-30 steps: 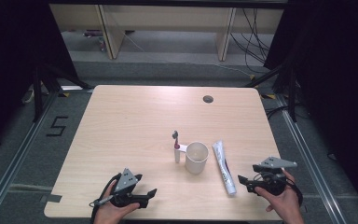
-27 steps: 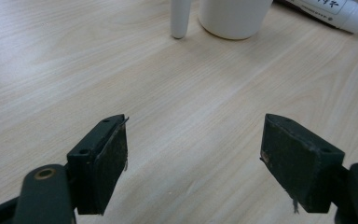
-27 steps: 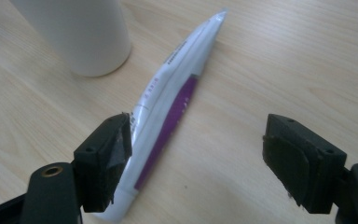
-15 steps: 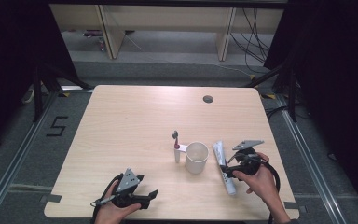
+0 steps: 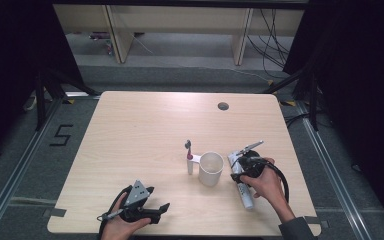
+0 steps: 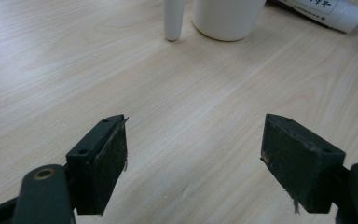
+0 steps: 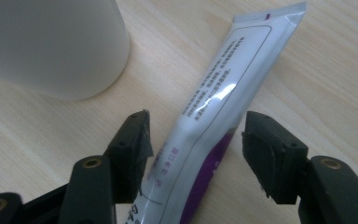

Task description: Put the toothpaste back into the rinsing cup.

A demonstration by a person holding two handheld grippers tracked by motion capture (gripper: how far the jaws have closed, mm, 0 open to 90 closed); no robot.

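A white toothpaste tube with purple print lies on the table to the right of a white cup. My right gripper is lowered over the tube's flat end, one jaw on each side. Its jaws have just been closing. In the right gripper view the left pad reaches the tube while a gap remains at the right pad. A slim white brush stands upright just left of the cup. My left gripper rests near the front edge, open with nothing between its jaws.
The light wooden table has a round cable hole near its far edge. Dark floor, metal rails and black stands surround it. The cup stands close beside the right gripper's left jaw.
The right hand has moved left from the table's right edge onto the toothpaste tube, and its jaws have narrowed around it. The left hand has not moved.
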